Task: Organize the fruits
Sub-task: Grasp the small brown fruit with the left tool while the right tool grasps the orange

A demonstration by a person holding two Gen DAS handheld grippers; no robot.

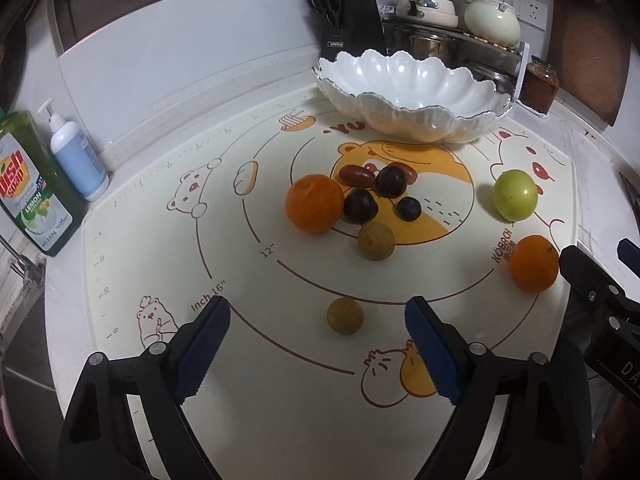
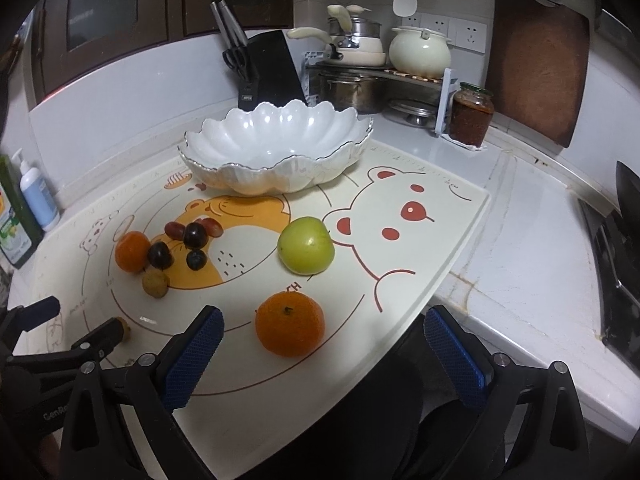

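Observation:
A white scalloped bowl stands empty at the back of the cartoon mat. On the mat lie an orange, several dark grapes, two red oblong fruits, two brown longans, a green apple and a second orange. My left gripper is open, just short of the near longan. My right gripper is open, just short of the second orange.
A dish soap bottle and a pump bottle stand at the left. A knife block, pots on a rack, a jar and a cutting board line the back. A stove is at the right.

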